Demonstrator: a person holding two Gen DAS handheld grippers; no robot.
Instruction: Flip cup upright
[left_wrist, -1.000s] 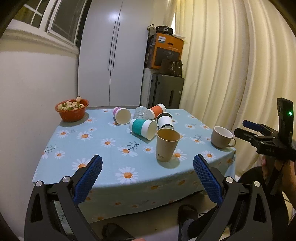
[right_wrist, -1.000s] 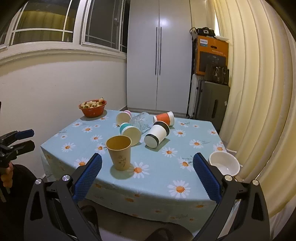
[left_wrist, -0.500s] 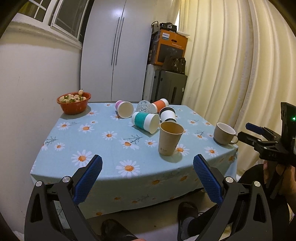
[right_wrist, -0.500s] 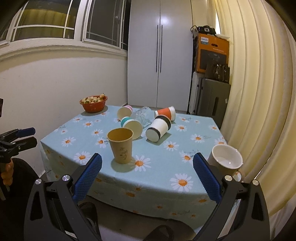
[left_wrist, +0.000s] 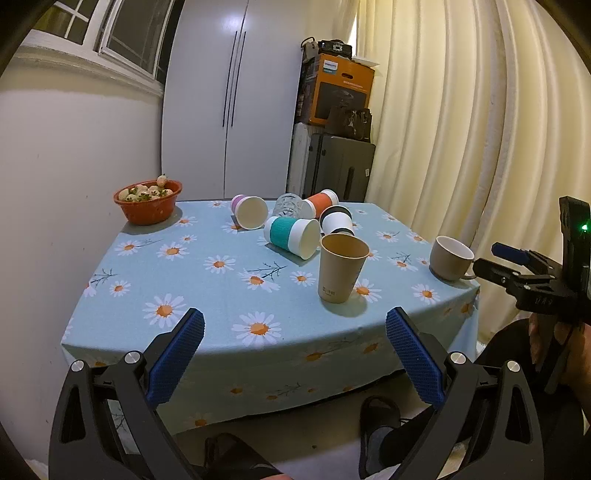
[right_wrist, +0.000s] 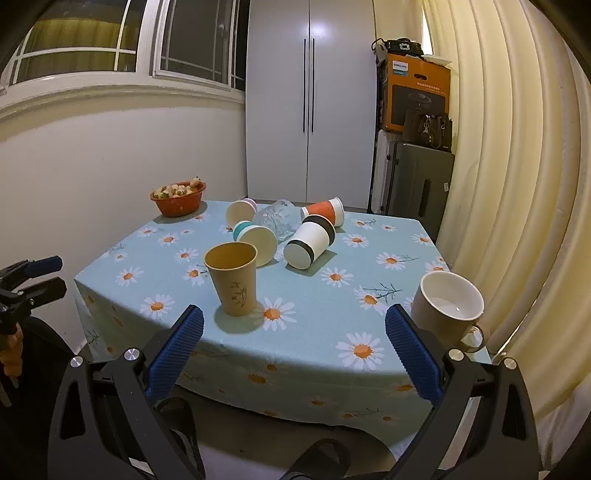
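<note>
A brown paper cup (left_wrist: 341, 268) (right_wrist: 233, 281) stands upright near the table's front edge. Behind it several cups lie on their sides: a teal one (left_wrist: 291, 236) (right_wrist: 255, 242), a black-banded white one (left_wrist: 337, 222) (right_wrist: 310, 244), an orange one (left_wrist: 320, 202) (right_wrist: 324, 213), a pink one (left_wrist: 249, 211) (right_wrist: 241, 211) and a clear glass (left_wrist: 288, 205) (right_wrist: 275, 219). A beige mug (left_wrist: 450, 258) (right_wrist: 445, 308) stands upright at the right edge. My left gripper (left_wrist: 294, 354) and right gripper (right_wrist: 294, 352) are open and empty, held off the table's front edge.
The table has a blue daisy cloth (left_wrist: 207, 288). An orange bowl of fruit (left_wrist: 147, 201) (right_wrist: 178, 197) sits at the back left by the wall. Curtains (right_wrist: 517, 166) hang on the right. A white wardrobe (right_wrist: 308, 103) and stacked boxes (left_wrist: 340, 96) stand behind.
Both grippers have drawn back and risen a little from the table, so the table looks smaller. The cups have not moved.
</note>
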